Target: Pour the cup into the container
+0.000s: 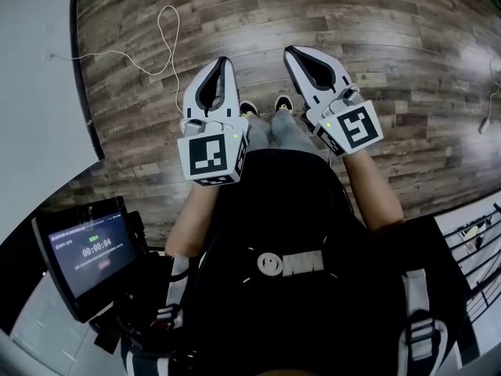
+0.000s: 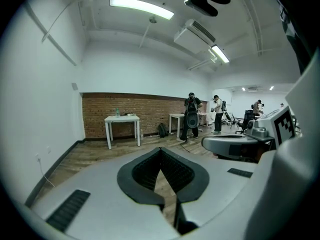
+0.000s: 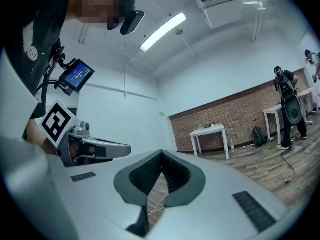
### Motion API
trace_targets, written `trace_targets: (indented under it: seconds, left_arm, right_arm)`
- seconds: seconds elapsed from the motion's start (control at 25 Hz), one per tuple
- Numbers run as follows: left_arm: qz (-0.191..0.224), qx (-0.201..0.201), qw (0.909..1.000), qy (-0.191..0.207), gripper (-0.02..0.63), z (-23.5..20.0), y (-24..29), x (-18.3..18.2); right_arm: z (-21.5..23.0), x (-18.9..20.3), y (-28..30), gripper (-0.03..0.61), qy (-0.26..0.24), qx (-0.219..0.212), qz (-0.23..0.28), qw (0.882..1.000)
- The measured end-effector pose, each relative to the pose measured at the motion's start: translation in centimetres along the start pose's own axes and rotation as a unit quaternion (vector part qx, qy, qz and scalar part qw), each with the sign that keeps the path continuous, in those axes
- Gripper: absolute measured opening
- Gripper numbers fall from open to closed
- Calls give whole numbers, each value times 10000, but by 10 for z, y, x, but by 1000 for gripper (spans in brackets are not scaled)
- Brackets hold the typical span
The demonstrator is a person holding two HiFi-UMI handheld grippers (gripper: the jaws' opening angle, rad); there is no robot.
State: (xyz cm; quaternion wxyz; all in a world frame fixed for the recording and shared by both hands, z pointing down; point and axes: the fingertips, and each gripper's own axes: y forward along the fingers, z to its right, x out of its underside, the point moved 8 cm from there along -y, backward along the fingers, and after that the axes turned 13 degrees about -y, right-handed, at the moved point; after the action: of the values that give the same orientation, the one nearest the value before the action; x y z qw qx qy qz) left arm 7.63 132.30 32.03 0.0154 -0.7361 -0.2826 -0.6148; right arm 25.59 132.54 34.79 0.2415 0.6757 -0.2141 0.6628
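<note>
Far left of the left gripper (image 1: 225,61), a chest-mounted screen (image 1: 92,251) shows a timer reading 00:00:04 above a red button. The smaller line over it is too fine to read. Up from there, a white cable (image 1: 160,41) loops across the wood-plank floor (image 1: 407,61), its bend just left of the left gripper's tips.

Now the left gripper itself: jaws closed tip to tip, floor showing through the hollow behind the pads, nothing in them. Its cube (image 1: 211,157) carries a black-and-white square marker. Below it, on the person's black vest (image 1: 290,210), there's a round white emblem with blocky lettering (image 1: 301,264), and I can't make the letters out.

Right of the left gripper come the person's shoes (image 1: 264,106), then the right gripper (image 1: 288,52), jaws likewise pressed together and empty.

Ahead of the left gripper, across the room: a brick wall (image 2: 130,111) and a white desk (image 2: 122,125) with things on top too small to tell. Then a dark bag (image 2: 162,130) on the floor, then people (image 2: 192,115) standing. As for the cup and the container, no view shows them, so I cannot tell where they are.
</note>
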Motion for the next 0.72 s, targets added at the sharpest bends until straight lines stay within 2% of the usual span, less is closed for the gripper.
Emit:
trace_targets:
  seconds: [0.28, 0.48, 0.72]
  left_arm:
    - [-72, 181, 9998, -101, 0, -31, 30, -8]
    - [98, 324, 9991, -247, 0, -74, 53, -25]
    - [162, 428, 9988, -190, 0, -139, 79, -42]
  right_arm:
    - [6, 5, 41, 5, -50, 82, -218, 9997]
    - [7, 2, 90, 5, -196, 135, -397, 9989]
    - [6, 0, 166, 5, -378, 132, -661, 9970]
